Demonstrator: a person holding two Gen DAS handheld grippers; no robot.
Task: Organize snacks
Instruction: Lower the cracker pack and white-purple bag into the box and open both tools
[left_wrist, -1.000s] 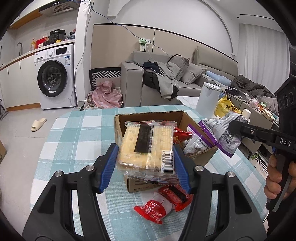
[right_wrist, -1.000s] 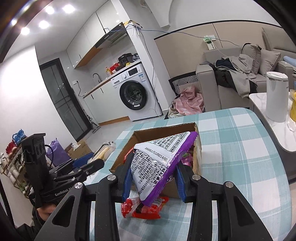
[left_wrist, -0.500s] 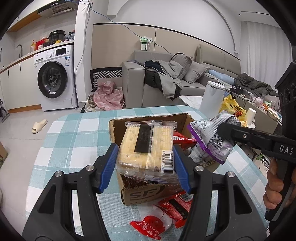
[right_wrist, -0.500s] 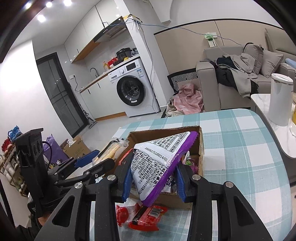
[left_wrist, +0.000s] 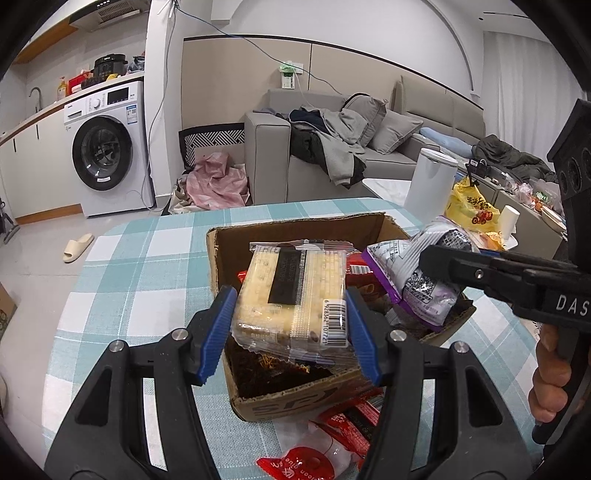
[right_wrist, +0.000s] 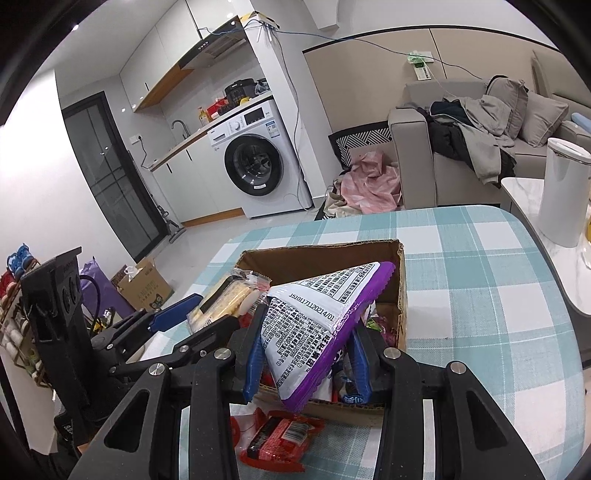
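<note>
Black grippers (left_wrist: 291, 326) — blue pads (left_wrist: 218, 334), silver screws

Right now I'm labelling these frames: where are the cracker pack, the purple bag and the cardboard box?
cracker pack (left_wrist: 291, 291), left wrist view, its black label
purple bag (right_wrist: 314, 325), right wrist view, printed white back
cardboard box (left_wrist: 295, 230), left wrist view, far wall

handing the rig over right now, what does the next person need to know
Left gripper: shut on the cracker pack, held over the box.
Right gripper: shut on the purple bag, also over the box.
Box sits on the checked table, with some snacks already inside.
Left to do: release both packs into the box, then collect the red packets lying on the table in front of it.
</note>
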